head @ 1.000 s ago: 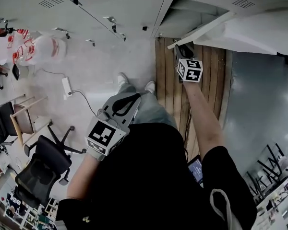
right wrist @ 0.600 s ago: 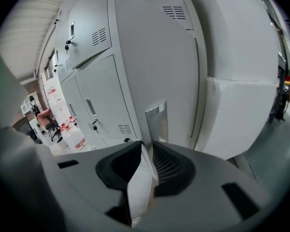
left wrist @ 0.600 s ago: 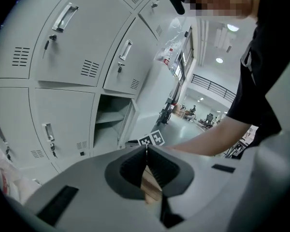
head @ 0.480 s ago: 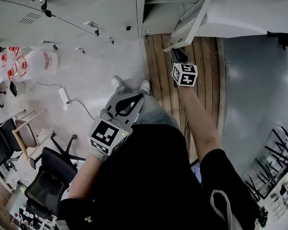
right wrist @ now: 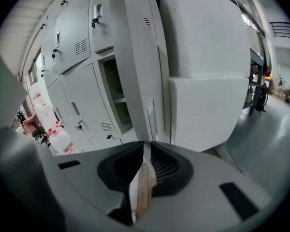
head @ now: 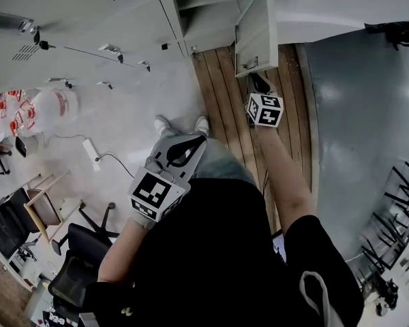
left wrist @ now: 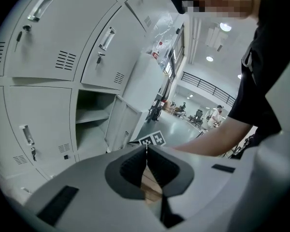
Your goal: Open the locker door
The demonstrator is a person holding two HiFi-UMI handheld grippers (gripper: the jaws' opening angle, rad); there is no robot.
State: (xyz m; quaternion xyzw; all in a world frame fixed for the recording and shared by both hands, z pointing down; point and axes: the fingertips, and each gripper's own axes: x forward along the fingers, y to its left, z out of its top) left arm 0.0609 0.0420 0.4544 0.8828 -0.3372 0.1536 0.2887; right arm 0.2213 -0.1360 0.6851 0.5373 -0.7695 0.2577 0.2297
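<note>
The grey locker door (head: 255, 29) stands swung out, edge-on to me, and the compartment (head: 208, 12) behind it is open, with a shelf inside. My right gripper (head: 259, 82) hangs just below the door's lower corner, apart from it. In the right gripper view the door (right wrist: 135, 66) rises straight ahead; the jaws (right wrist: 146, 146) are closing, their tips almost together with nothing between them. My left gripper (head: 191, 142) is held low by my body, over my legs, shut and empty. The left gripper view shows the open door (left wrist: 118, 124) ahead of its own gripper (left wrist: 146, 148).
Closed lockers (head: 88, 19) with handles and keys line the wall to the left. A big white cabinet (right wrist: 208, 81) stands right of the door. Wooden boards (head: 225, 94) lie under the open locker. Bagged bottles (head: 51, 104), a power strip (head: 90, 148) and chairs (head: 75, 278) stand left.
The door has swung further out, from slanted to edge-on. The right gripper, which was at the door's edge, now hangs just clear of it. The left gripper has barely moved.
</note>
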